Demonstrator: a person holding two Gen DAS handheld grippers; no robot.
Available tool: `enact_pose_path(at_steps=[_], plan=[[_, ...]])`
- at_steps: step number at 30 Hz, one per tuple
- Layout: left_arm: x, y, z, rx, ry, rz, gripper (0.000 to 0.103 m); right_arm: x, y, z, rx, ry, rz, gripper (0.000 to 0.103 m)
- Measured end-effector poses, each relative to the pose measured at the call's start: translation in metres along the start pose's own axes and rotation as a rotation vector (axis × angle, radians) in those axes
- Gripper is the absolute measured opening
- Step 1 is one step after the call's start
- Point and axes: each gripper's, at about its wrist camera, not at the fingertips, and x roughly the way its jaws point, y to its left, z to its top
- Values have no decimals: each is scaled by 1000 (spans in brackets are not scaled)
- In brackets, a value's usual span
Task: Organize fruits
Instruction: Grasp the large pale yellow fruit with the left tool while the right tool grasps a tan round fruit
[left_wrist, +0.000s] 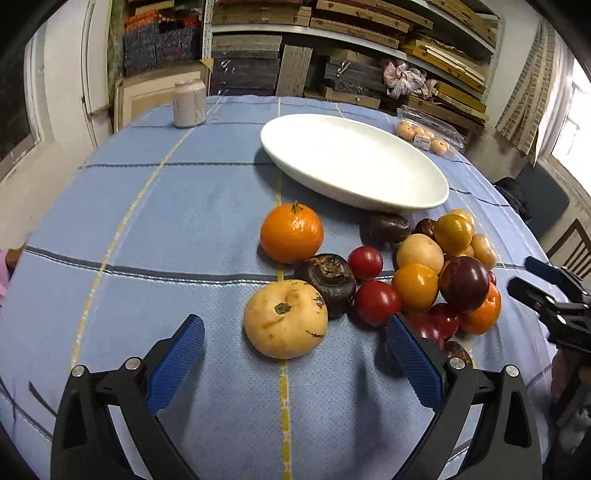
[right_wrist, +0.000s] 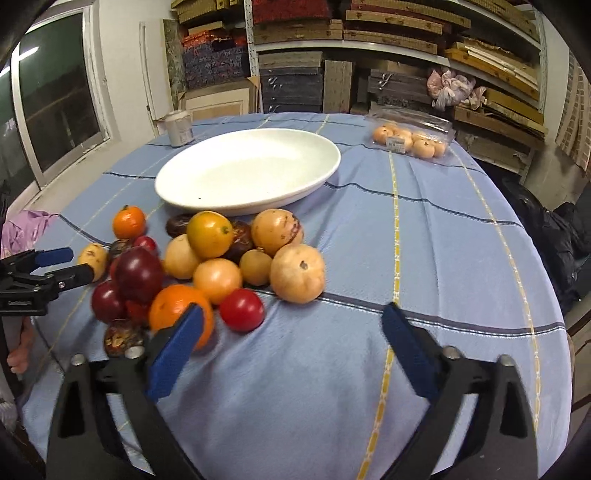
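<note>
A heap of fruit is piled on the cloth-covered worktop just before an empty white dish, while both grippers are held nearby, jaws wide open and empty, seemingly for picking.

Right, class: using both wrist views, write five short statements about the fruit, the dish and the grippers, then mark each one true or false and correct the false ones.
1. The white oval ceramic dish holds no fruit. True.
2. The left gripper is clamped on a tomato. False: its jaws are open and grip nothing.
3. The pale yellow round fruit lies on the blue checked tablecloth between the left gripper's fingers. True.
4. The clear plastic pack of small peach-coloured fruit sits inside the dish. False: it lies on the cloth beyond it.
5. The right gripper holds an orange. False: its jaws are open, with nothing between them.
</note>
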Motion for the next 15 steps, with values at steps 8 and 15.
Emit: enact_pose_path(at_steps=[8,15], plan=[[19,-2,1,10,42,-11,99,17,-8,6,18,16,19,76],[19,-2,1,5,30,-40,91,31,-23,21,83,26,69,75]])
